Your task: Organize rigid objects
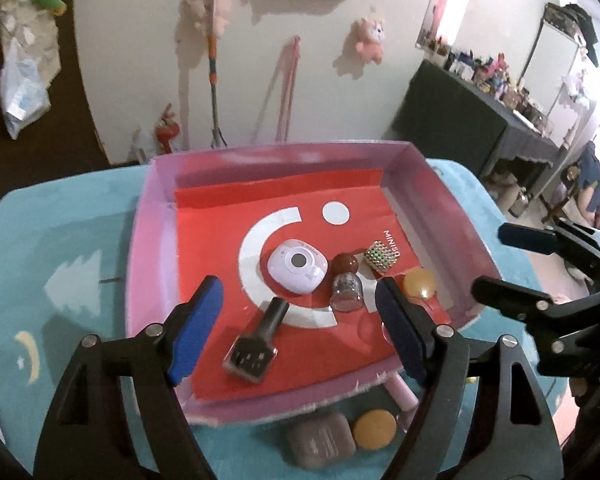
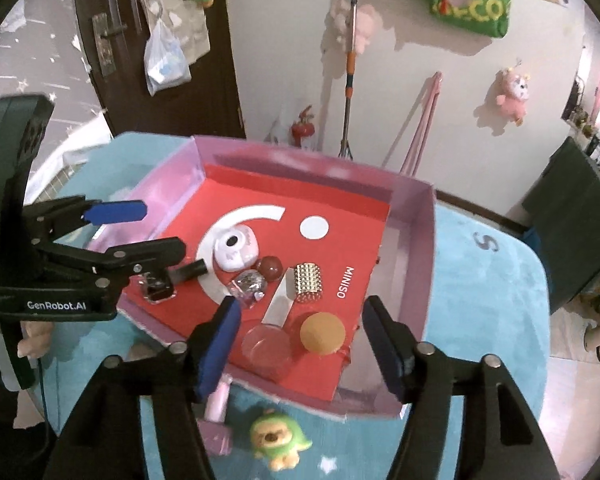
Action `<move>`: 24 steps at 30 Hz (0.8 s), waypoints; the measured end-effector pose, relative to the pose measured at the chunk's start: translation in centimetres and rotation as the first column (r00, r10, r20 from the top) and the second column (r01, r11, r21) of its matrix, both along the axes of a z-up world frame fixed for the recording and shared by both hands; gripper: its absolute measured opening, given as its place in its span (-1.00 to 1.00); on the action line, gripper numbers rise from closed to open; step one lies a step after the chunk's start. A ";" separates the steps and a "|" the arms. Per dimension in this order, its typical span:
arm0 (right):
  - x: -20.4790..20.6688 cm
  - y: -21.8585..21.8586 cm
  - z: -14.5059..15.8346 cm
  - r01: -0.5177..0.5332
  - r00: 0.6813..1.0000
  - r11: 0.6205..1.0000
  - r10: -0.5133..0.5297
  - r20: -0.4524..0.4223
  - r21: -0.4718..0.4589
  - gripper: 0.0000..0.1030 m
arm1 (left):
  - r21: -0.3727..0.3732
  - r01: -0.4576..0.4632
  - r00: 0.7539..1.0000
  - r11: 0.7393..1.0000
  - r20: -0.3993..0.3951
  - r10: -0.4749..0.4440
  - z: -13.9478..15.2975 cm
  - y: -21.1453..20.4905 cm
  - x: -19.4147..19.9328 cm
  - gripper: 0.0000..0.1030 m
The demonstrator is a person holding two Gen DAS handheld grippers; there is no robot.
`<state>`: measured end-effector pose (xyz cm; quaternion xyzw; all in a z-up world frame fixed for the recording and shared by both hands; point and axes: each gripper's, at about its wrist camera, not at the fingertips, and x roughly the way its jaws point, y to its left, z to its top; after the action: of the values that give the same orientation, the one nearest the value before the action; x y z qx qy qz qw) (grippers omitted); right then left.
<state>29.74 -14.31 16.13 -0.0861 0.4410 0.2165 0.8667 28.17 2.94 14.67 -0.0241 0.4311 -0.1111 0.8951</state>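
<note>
Now both grippers hang above the pink tray [image 1: 140,264], jaws spread, nothing between them. Below the left gripper [image 1: 296,328] lies a dark nail polish bottle [image 1: 256,340] on the tray's red liner. Under the right gripper [image 2: 300,344] rest a clear lid [image 2: 266,346] and an orange disc [image 2: 323,334], side by side near the tray's front edge.

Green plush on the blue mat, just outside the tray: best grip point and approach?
Take the green plush toy across its round head, coming straight down from above. It lies on the mat just outside the pink tray, with free space to its left and right, so the jaws probably fit either side. The right gripper, open and empty, looks nearest.
</note>
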 end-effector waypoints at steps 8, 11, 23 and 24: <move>-5.7 -1.4 3.6 0.018 0.994 0.998 -0.024 0.108 0.052 0.77 | 0.001 -0.061 0.990 0.998 0.128 0.061 2.7 0.9 -6.9 0.64; -8.1 -1.8 4.5 0.019 0.990 0.995 -0.032 0.137 0.095 0.86 | -0.012 -0.076 0.980 0.997 0.182 0.077 3.5 1.1 -9.8 0.74; -17.0 -3.0 5.1 0.079 0.955 0.982 -0.124 0.271 0.172 1.00 | -0.004 -0.145 0.923 0.989 0.360 0.137 3.2 0.5 -19.8 0.90; -17.5 -3.1 4.9 0.088 0.951 0.981 -0.134 0.278 0.174 1.00 | 0.009 -0.150 0.919 0.989 0.371 0.136 2.9 0.3 -20.4 0.90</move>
<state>12.21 -17.39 21.00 -0.0220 0.2954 0.1871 0.9366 7.74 3.25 17.59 -0.0174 0.2542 -0.0398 0.9662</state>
